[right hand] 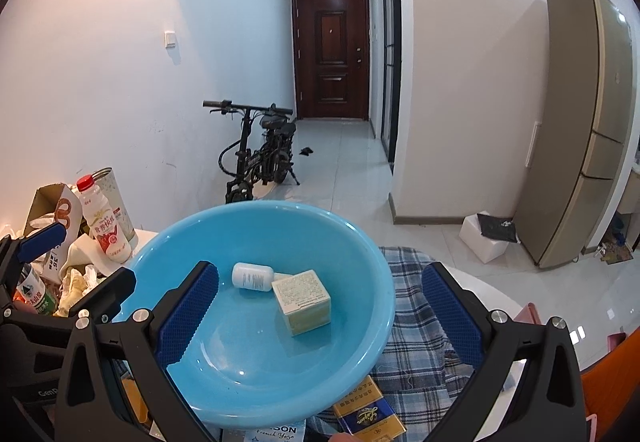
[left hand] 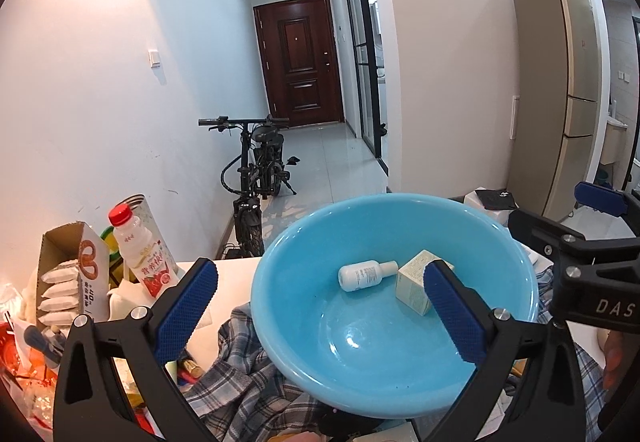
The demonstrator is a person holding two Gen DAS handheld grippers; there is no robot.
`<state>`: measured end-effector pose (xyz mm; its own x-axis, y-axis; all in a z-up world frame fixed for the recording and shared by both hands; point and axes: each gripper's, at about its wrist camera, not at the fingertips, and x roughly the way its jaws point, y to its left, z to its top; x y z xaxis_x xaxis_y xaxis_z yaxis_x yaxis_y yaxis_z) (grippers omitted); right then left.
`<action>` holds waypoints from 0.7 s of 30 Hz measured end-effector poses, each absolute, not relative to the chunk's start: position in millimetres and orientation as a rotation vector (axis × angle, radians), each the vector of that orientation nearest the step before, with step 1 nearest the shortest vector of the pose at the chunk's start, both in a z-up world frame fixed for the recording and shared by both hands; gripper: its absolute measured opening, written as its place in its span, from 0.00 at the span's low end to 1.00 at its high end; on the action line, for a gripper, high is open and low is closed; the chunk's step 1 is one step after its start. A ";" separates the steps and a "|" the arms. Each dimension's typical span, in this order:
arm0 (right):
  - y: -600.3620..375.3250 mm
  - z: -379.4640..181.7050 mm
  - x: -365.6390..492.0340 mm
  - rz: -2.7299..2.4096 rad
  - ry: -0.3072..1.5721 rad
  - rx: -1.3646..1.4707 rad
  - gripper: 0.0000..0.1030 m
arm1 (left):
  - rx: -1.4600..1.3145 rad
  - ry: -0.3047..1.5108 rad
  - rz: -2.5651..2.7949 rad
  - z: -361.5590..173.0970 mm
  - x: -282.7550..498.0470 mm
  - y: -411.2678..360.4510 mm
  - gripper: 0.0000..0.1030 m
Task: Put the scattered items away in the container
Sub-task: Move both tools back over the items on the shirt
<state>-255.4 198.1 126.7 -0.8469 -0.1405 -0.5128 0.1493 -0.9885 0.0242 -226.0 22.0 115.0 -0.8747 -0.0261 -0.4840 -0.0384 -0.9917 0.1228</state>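
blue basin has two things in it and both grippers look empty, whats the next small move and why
Probably lower the open right gripper toward the gold and blue box lying just outside the blue basin. Only the small white bottle and pale green carton are inside.

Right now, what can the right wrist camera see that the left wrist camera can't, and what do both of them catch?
Only the right wrist view shows the gold and blue packet beside the basin's near rim and the green-labelled can in the clutter at left.

Only the left wrist view shows the white sachets stacked inside the pretzel box.

Both show the blue basin holding the small white bottle and the pale green box, the red-capped drink bottle, the plaid cloth, and both claws open.
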 end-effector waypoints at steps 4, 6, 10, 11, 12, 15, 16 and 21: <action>194.8 139.5 -240.4 -2.871 0.029 0.756 1.00 | -0.756 0.221 3.057 124.6 -213.1 23.2 1.00; 194.7 146.3 -226.5 -2.890 0.047 0.725 1.00 | -0.745 0.218 3.055 129.0 -201.6 21.6 1.00; 198.2 155.3 -198.4 -2.919 0.098 0.692 1.00 | -0.731 0.235 3.082 136.6 -177.3 13.5 1.00; 200.0 156.2 -190.0 -2.930 0.112 0.684 1.00 | -0.723 0.224 3.088 137.8 -170.5 9.8 1.00; 202.1 156.4 -181.9 -2.937 0.116 0.677 1.00 | -0.717 0.206 3.090 138.5 -162.6 5.7 1.00; 207.2 150.5 -160.0 -2.928 0.104 0.683 1.00 | -0.729 0.148 3.073 133.9 -143.8 -2.8 1.00; 207.3 147.0 -153.5 -2.923 0.103 0.687 1.00 | -0.728 0.132 3.065 131.2 -136.0 -5.2 1.00; 200.3 120.6 -118.2 -2.920 0.167 0.699 1.00 | -0.739 0.139 3.034 116.6 -108.3 -7.0 1.00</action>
